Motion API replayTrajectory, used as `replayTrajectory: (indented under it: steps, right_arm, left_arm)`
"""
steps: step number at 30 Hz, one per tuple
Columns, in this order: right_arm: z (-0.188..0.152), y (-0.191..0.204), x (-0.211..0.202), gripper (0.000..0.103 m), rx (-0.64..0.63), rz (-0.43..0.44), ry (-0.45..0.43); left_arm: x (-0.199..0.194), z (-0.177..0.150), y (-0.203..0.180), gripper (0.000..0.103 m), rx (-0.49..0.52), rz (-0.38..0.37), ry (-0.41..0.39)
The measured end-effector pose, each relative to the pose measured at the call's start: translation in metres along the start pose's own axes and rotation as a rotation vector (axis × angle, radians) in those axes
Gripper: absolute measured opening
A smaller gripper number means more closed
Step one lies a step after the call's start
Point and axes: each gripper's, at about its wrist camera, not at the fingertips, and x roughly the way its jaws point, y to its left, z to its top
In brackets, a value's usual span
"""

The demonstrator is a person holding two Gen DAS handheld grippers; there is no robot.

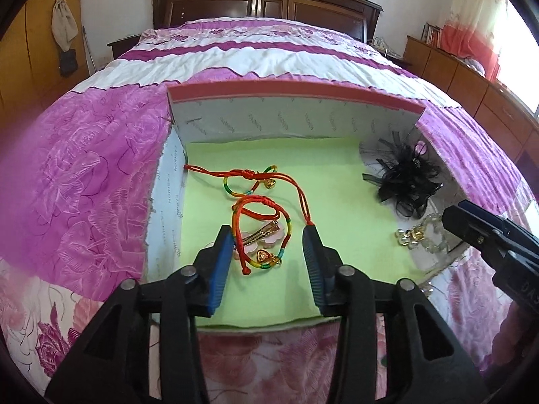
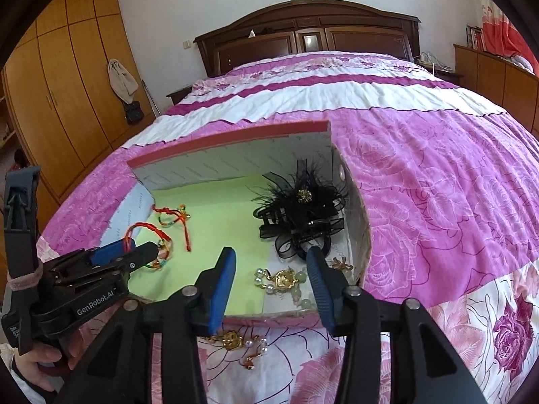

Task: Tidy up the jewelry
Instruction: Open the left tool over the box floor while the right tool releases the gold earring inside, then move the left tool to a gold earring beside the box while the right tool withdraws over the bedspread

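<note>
Blue-padded, the left gripper (image 1: 269, 252) stands part open over the near left of the box (image 1: 293, 96), pads clear of the red cord bracelet (image 1: 261, 232) between them. The right gripper (image 2: 271, 276), likewise part open and empty, hovers over the pearl-and-gold piece (image 2: 281, 277) at near right. Best to lift both straight up, so no cord snags.

Black hand-held gripper (image 2: 269, 279); blue ribbed pads (image 2: 220, 289); white "GenRobot.AI" lettering.

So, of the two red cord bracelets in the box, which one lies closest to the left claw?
The nearer bracelet, draped over the pink flower hair clip, lies between the fingers of the open left claw. The other bracelet lies farther back on the green liner.
</note>
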Motion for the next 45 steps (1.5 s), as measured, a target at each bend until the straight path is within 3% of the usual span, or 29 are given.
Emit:
replayTrajectory:
  steps: [10,18,31,45]
  right_arm:
    - [0.0,0.006,-0.038,0.051,0.005,0.05,-0.094]
    - [-0.008,0.007,-0.064,0.051,0.011,0.066,-0.128]
    - [-0.034,-0.01,-0.084,0.052,0.032,0.022,-0.111]
    - [-0.052,-0.039,-0.078,0.051,0.115,0.024,-0.085]
  left_arm:
    - [-0.037,-0.002,0.005,0.035,-0.032,-0.045,-0.065]
    - [-0.055,-0.011,-0.002,0.036,-0.026,-0.079,-0.069]
    - [-0.048,-0.034,-0.026,0.036,0.018,-0.109,-0.004]
    - [-0.012,-0.051,-0.064,0.036,0.135,-0.077,0.096]
